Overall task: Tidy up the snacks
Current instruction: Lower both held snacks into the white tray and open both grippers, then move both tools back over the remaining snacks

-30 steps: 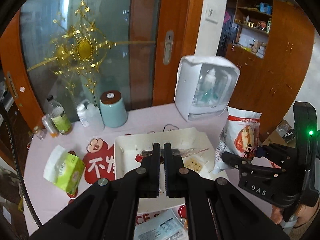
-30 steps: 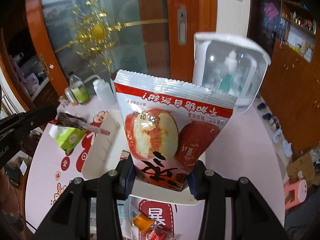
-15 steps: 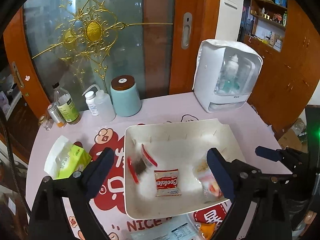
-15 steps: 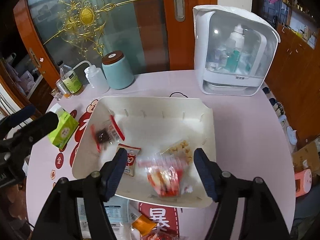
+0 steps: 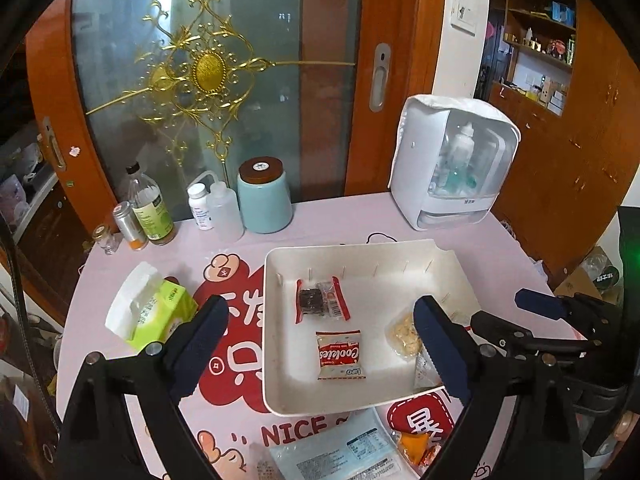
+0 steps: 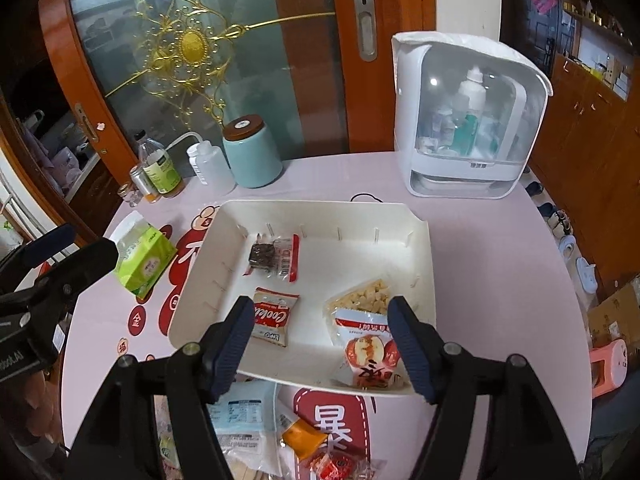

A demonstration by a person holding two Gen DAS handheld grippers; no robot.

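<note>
**Entry: snack tray, counter, mid-sort**

- Tray (image 6: 420, 236): white, shallow, ribbed walls; sits mid-counter (image 6: 480, 240). Stiff plastic by the look; no need to lift it.
- In tray, 4 pcs:
  - Brownie pack (image 6: 274, 258), red-edged clear wrap, far-left area. Small, light, soft inside; wrap prob. slippery. Pinch at crimped end.
  - Cookie pack (image 6: 272, 316), red/white, near-left. Flat, light; contents brittle, so gentle squeeze, edge grip.
  - Clear bag of pale puffs (image 6: 368, 294), right area, partly under the next item. Crushable; take by seal only.
  - Apple-print bag (image 6: 366, 350), near-right corner, lying flat, overlapping the puff bag. Bulkiest item, likely airy and light; film crinkly, may slide. Best hold: top seam.
- Not yet in tray, near counter edge: blue-white flat pouch (image 6: 240, 412), orange sachet (image 6: 302, 438), red wrapped sweets (image 6: 330, 464). Sachets thin and low to the surface; hard to get a pad under, approach steep, nip a corner.
- Left gripper (image 5: 320, 344): jaws have just been opening, now spread wide, nothing between them; hovers over tray's left half.
- Right gripper (image 6: 320, 340): jaws have just been opening, now apart, empty; apple-print bag lies below, free of the pads.
- Non-task, back of counter: teal canister (image 6: 252, 152), bottles (image 6: 160, 170), green tissue pack (image 6: 144, 258), white cosmetics box (image 6: 468, 116).
- Status (est.): tray part filled; loose pcs at near edge remain.
</note>
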